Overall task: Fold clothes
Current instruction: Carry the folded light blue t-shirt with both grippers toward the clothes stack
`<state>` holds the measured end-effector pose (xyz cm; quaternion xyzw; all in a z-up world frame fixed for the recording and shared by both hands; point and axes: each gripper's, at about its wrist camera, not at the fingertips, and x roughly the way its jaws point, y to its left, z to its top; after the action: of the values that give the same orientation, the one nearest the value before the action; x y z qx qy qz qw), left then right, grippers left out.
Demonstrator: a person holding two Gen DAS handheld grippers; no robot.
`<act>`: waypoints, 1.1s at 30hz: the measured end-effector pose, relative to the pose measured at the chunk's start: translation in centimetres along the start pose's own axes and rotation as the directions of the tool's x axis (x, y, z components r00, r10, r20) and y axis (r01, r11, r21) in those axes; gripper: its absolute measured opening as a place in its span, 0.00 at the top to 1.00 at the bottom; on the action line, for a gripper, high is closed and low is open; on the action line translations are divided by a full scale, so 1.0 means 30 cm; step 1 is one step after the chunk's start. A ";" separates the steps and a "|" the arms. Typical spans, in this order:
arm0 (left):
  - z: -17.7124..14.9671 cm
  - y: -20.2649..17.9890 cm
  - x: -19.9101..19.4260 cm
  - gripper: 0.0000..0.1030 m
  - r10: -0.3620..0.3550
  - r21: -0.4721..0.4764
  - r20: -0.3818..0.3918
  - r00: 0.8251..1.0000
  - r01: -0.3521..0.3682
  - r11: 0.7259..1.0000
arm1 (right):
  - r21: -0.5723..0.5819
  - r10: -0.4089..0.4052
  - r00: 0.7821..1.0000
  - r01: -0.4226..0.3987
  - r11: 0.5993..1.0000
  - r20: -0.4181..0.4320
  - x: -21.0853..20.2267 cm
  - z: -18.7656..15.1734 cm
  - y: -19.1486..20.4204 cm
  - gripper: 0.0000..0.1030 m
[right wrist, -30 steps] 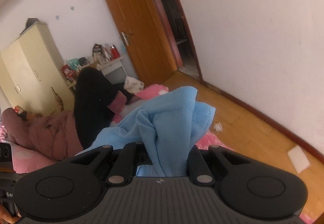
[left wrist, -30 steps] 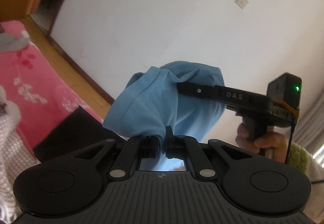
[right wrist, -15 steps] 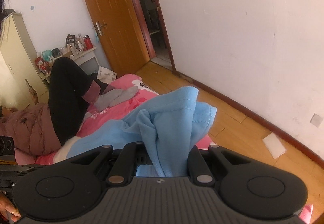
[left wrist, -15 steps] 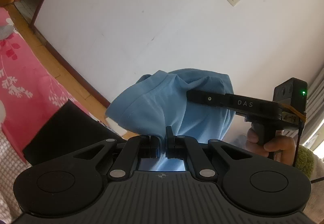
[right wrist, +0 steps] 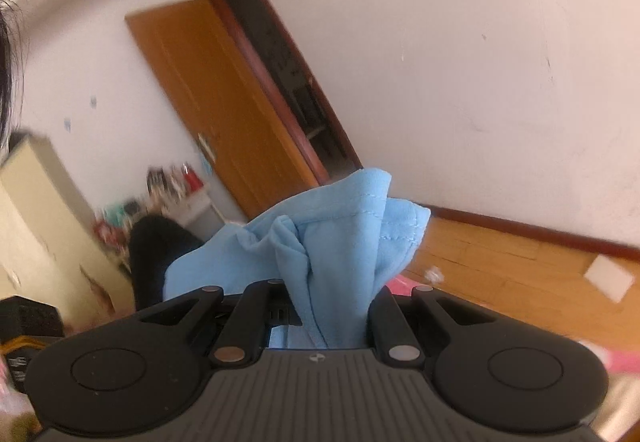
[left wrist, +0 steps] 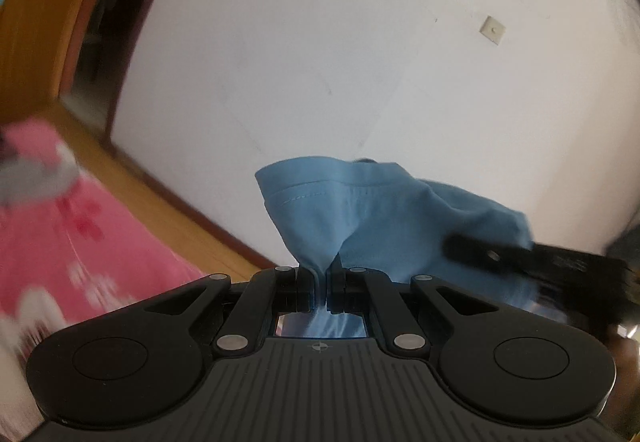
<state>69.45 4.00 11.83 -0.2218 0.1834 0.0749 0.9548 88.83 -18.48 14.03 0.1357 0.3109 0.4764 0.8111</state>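
Observation:
A light blue garment (left wrist: 360,210) hangs in the air between both grippers. My left gripper (left wrist: 319,284) is shut on a pinched fold of it, with a hemmed edge standing up just above the jaws. In the right wrist view the same blue garment (right wrist: 340,238) bunches up thickly from my right gripper (right wrist: 332,316), which is shut on it. The right gripper's black finger (left wrist: 520,256) shows blurred at the right of the left wrist view, against the cloth. The rest of the garment hangs below both cameras, hidden.
A bed with a pink flowered cover (left wrist: 72,242) lies at lower left. A person in black (right wrist: 156,254) sits on it. Wooden floor (right wrist: 500,266) runs to a white wall (left wrist: 320,62). An orange door (right wrist: 216,102) stands open beside a cream wardrobe (right wrist: 36,226).
Both grippers have swung and rolled while keeping hold of the blue garment. The cloth now stands as a flatter hemmed fold above the left jaws. The right gripper sits lower and nearer in the left view.

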 end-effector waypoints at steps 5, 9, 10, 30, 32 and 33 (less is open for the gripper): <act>0.111 0.106 0.090 0.98 -0.029 0.154 0.024 0.999 0.025 0.988 | 0.116 -0.019 0.989 0.002 0.993 0.149 0.092 -0.129 0.116 0.91; 0.148 0.152 0.208 0.97 -0.128 0.301 -0.042 0.991 0.135 0.944 | 0.180 -0.082 0.965 0.037 0.983 0.247 0.199 -0.268 0.221 0.91; 0.151 0.160 0.245 0.97 -0.148 0.336 -0.068 0.987 0.163 0.928 | 0.193 -0.104 0.957 0.052 0.980 0.271 0.227 -0.305 0.238 0.91; -0.430 -0.441 0.795 0.97 -0.272 0.643 -0.630 0.727 0.685 0.343 | 0.565 -0.691 0.635 0.448 0.693 0.344 0.375 -0.754 0.004 0.90; -0.476 -0.512 0.811 0.97 -0.244 0.644 -0.671 0.700 0.713 0.277 | 0.599 -0.716 0.617 0.452 0.662 0.326 0.337 -0.775 -0.031 0.90; -0.499 -0.544 0.818 0.97 -0.230 0.641 -0.689 0.687 0.726 0.248 | 0.615 -0.727 0.609 0.452 0.646 0.317 0.320 -0.784 -0.049 0.90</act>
<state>90.99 -15.76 -3.60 0.2578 0.3328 -0.3950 0.8165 78.33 -12.78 -8.43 0.3434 0.2036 0.0194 0.9166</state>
